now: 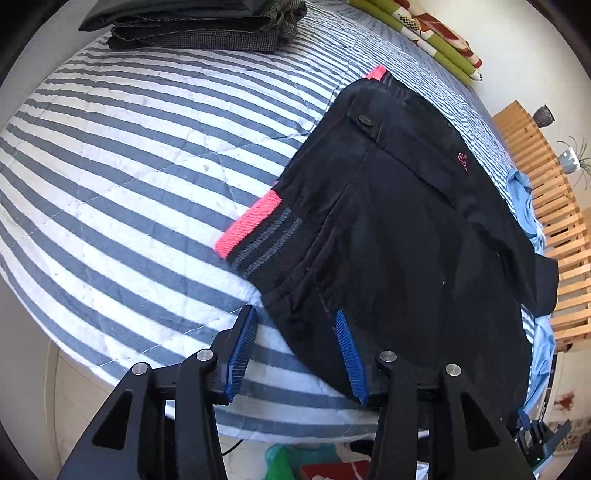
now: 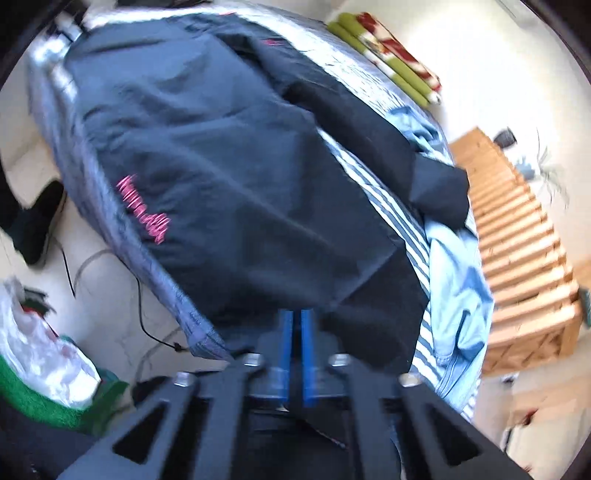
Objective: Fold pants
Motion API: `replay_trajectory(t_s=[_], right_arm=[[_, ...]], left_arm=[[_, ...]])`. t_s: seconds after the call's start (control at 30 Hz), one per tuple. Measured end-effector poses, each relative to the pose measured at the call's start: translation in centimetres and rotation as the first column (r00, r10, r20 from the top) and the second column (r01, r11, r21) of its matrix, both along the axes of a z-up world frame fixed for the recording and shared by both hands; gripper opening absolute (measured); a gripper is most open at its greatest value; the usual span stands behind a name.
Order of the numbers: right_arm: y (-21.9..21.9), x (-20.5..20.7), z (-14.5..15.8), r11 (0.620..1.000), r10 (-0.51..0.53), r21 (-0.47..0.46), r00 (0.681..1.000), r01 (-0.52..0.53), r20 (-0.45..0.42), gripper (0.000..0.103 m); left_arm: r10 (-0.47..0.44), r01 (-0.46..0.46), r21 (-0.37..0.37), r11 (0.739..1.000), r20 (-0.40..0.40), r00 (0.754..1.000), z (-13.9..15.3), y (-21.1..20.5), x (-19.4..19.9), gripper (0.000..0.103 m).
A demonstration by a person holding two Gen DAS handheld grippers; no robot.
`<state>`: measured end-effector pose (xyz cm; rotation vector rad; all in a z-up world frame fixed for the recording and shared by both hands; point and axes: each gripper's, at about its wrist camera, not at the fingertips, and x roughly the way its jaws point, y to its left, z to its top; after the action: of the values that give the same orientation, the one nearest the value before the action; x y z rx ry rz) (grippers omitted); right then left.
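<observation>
Black pants (image 1: 399, 221) with a pink and grey striped waistband (image 1: 255, 229) lie spread on the striped bed cover (image 1: 129, 166). My left gripper (image 1: 295, 325) is open at the pants' near edge, with its right finger (image 1: 347, 343) over the black cloth and its left finger (image 1: 245, 332) over the bedding. The right wrist view is blurred. There the pants (image 2: 229, 166), with pink lettering (image 2: 144, 210), stretch away from my right gripper (image 2: 295, 317), whose blue pads are pressed together on the black fabric at a leg end.
A stack of folded dark clothes (image 1: 192, 26) sits at the far end of the bed. A green and red blanket (image 1: 424, 33) lies by the wall. A light blue garment (image 2: 454, 266) lies beside a wooden slatted frame (image 2: 524, 258). A plastic bag (image 2: 37, 343) and a cable (image 2: 147, 314) are on the floor.
</observation>
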<state>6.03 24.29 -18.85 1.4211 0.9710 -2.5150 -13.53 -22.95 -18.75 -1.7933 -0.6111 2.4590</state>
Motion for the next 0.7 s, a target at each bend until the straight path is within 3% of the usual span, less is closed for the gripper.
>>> replay_trajectory(t_s=[0.1, 0.17, 0.23, 0.43, 0.53, 0.63, 0.7], right_arm=[[0.3, -0.1, 1.2, 1.000, -0.004, -0.017, 0.999, 0.003, -0.035, 0.000], [0.5, 0.0, 2.2, 1.000, -0.010, -0.024, 0.998, 0.008, -0.067, 0.000], [0.7, -0.1, 3.4, 1.000, -0.013, -0.027, 0.994, 0.010, -0.107, 0.000], [1.6, -1.1, 8.8, 0.999, -0.028, -0.039, 0.968, 0.019, -0.250, 0.000], [2.6, -2.4, 10.0, 0.991, 0.002, -0.128, 0.982, -0.027, -0.189, 0.000], [1.7, -1.8, 8.6, 0.983, 0.079, -0.158, 0.991, -0.095, -0.103, 0.001], [0.0, -0.7, 6.8, 0.974, 0.154, -0.163, 0.987, -0.160, -0.047, 0.013]], left_arm=[[0.038, -0.038, -0.036, 0.999, -0.008, 0.999, -0.2, 0.5, -0.4, 0.038], [0.069, -0.070, -0.026, 0.997, -0.019, 0.997, 0.0, 0.3, -0.3, 0.020], [0.093, -0.094, -0.004, 0.996, -0.041, 0.995, 0.5, 0.0, 0.0, 0.018], [0.083, -0.089, -0.041, 0.995, -0.129, 0.988, 3.9, 1.2, 0.5, 0.010], [0.063, -0.073, -0.060, 0.996, -0.143, 0.988, 4.8, 1.9, -0.1, 0.010], [0.051, -0.061, -0.069, 0.996, -0.136, 0.989, 4.7, 2.1, -0.6, 0.010], [0.053, -0.061, -0.062, 0.996, -0.125, 0.991, 4.4, 1.8, -0.6, 0.009]])
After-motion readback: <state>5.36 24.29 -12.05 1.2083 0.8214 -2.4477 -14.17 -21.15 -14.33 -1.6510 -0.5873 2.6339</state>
